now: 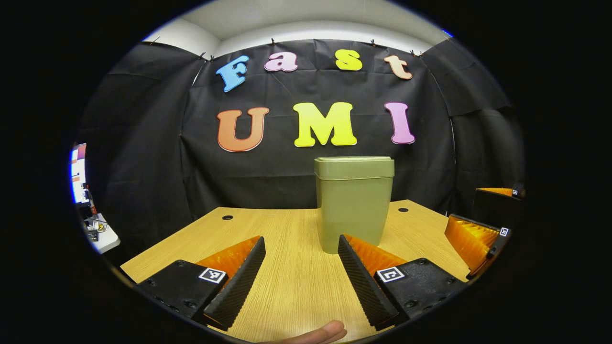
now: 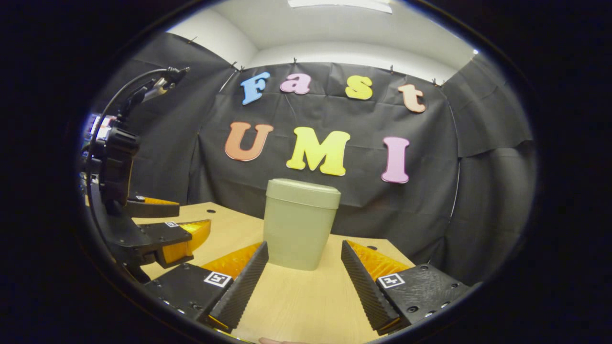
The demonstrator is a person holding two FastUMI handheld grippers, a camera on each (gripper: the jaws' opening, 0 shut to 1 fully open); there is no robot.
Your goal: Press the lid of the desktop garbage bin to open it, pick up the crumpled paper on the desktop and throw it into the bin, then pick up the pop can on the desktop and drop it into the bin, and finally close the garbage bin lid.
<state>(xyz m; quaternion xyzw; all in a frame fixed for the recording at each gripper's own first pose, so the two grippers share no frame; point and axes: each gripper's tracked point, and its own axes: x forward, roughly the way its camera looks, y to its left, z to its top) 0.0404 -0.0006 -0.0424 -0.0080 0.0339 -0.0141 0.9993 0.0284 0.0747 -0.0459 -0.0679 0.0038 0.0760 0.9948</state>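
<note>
Nearest to us in the left gripper view, a fingertip (image 1: 325, 332) pokes in at the bottom edge, just in front of the left gripper (image 1: 301, 248), whose two fingers stand wide apart with nothing between them but bare wooden desktop (image 1: 287, 286). Beyond the fingers we see the green garbage bin (image 1: 354, 203) standing upright on the desk, its lid (image 1: 354, 165) down and closed (its base sits just behind our right-hand finger). Off at the right edge we make out the right gripper (image 1: 483, 220), fingers parted and holding nothing. Two small round holes (image 1: 227, 217) mark the desk's far side, near the black cloth wall (image 1: 143, 143).

Turning to the right gripper view, the right gripper (image 2: 303, 265) likewise has its fingers spread wide and empty over the desktop (image 2: 296, 306). Between and beyond them we see the garbage bin (image 2: 299, 224), lid (image 2: 303, 191) shut, standing apart from both fingers. At the left, the left gripper (image 2: 186, 220) hangs above the desk, open and empty, with a black cable (image 2: 114, 102) arching up from its body.
</note>
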